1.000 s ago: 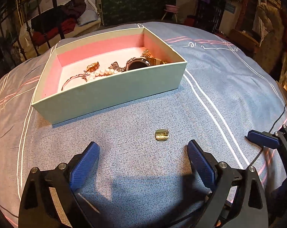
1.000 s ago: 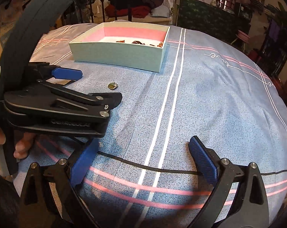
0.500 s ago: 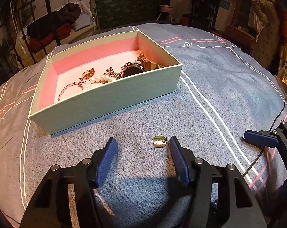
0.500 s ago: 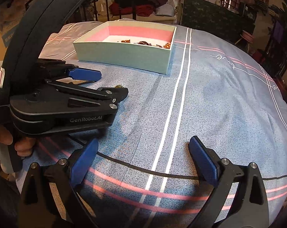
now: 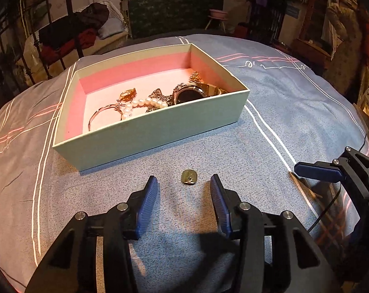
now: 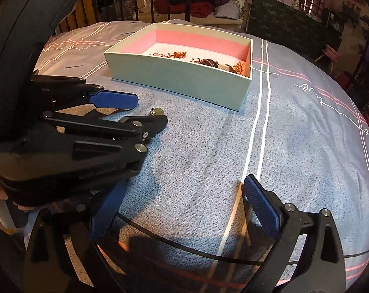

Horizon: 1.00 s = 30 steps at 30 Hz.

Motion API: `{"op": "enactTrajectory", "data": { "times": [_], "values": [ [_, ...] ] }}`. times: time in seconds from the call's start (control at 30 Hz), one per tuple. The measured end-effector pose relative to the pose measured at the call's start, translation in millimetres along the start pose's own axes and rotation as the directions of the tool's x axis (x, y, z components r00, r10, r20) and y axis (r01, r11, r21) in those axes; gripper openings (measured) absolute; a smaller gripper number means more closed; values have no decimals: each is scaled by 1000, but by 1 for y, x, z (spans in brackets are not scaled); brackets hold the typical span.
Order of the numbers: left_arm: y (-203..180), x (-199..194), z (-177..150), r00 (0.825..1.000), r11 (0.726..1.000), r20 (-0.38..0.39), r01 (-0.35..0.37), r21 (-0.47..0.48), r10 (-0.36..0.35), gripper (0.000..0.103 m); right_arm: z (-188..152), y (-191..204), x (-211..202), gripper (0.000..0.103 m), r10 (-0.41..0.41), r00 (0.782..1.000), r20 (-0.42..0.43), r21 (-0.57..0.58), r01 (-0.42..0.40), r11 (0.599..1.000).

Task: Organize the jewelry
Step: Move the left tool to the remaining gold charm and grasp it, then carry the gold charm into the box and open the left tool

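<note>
Lying on the blue bedspread [image 5: 269, 127] just ahead of the left gripper [image 5: 184, 190], one small gold earring [image 5: 189, 177] sits in line with the gap between its blue pads, which have just been closing, are about half open and touch nothing. Beyond it, one pale green box [image 5: 157, 131] with a pink lining holds a pearl strand [image 5: 145, 103], a thin bangle [image 5: 99, 117], a dark-faced watch [image 5: 190, 94] and other gold pieces. The right gripper [image 6: 179, 210] stands wide open and empty over the bedspread.
</note>
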<state>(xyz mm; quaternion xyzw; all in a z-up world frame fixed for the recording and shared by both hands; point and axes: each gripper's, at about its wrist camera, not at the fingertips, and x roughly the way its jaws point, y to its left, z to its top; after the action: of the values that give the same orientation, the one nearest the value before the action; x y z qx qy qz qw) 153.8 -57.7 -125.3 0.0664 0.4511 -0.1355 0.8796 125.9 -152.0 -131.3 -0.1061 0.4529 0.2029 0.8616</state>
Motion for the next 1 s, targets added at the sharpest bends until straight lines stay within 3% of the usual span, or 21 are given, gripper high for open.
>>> {"op": "enactTrajectory", "data": {
  "times": [0.07,0.13,0.23,0.53,0.57,0.6,0.63,0.77,0.8,0.83,0.87,1.0],
  "values": [
    [-4,3,0,1000,1000,2,0,15,0,36,1,-1,0,95,12,1000,-4,10,-12,1000],
    [0,1,-1,1000,1000,6,2,7,-2,16,3,-2,2,95,23,1000,-7,15,-23,1000],
    [16,-1,-3,1000,999,3,28,-46,-28,5,10,0,7,95,46,999,-14,12,-46,999],
    [34,-13,-7,1000,994,14,20,-111,-18,5,25,14,21,95,80,996,-30,-10,-81,997],
    [33,-14,-6,1000,993,17,27,-112,-26,10,22,13,19,95,78,997,-28,-4,-78,997],
    [30,-13,-4,999,994,17,35,-105,-34,31,21,11,18,95,73,997,-28,3,-73,997],
    [26,-12,-3,999,995,23,26,-96,-24,46,18,9,17,95,69,997,-29,9,-69,998],
    [13,-1,6,999,998,14,37,-48,-37,46,16,6,15,95,58,998,-25,12,-57,998],
    [10,4,7,999,999,5,38,-36,-38,38,16,6,16,95,59,998,-27,13,-58,998],
    [8,8,7,1000,999,-5,31,-22,-31,21,17,7,17,95,58,998,-29,10,-57,998],
    [8,10,7,1000,1000,-3,14,-11,-14,16,18,7,18,95,57,998,-29,6,-57,998],
    [22,3,2,999,998,0,41,-53,-41,14,22,9,20,95,56,998,-27,-3,-56,998]
  ]
}}
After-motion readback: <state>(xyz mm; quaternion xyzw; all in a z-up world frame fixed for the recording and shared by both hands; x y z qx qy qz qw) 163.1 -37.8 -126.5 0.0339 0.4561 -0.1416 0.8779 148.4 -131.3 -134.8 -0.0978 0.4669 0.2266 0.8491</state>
